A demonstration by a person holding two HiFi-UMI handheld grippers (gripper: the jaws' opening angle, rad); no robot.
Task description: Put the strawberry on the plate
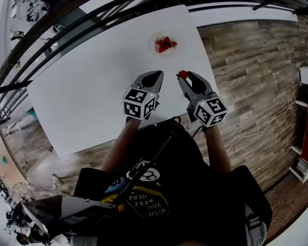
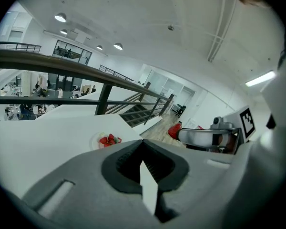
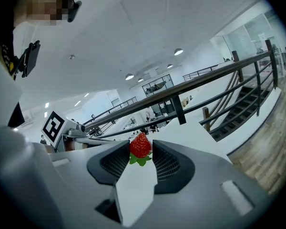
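Note:
My right gripper (image 1: 184,75) is shut on a red strawberry (image 3: 140,146) with green leaves, pinched at the jaw tips; the same strawberry (image 1: 183,75) shows red above the white table in the head view. A small clear plate (image 1: 155,38) sits farther out on the table with a few strawberries (image 1: 165,44) on it; in the left gripper view the plate (image 2: 96,140) is ahead and slightly left. My left gripper (image 1: 158,75) hovers beside the right one, its jaws shut with nothing between them. Both grippers stay short of the plate.
The white table (image 1: 92,86) ends just right of the right gripper, where wood-pattern floor (image 1: 256,70) begins. A dark railing (image 1: 51,35) runs along the table's far left side. A white cable (image 1: 267,122) lies on the floor at right.

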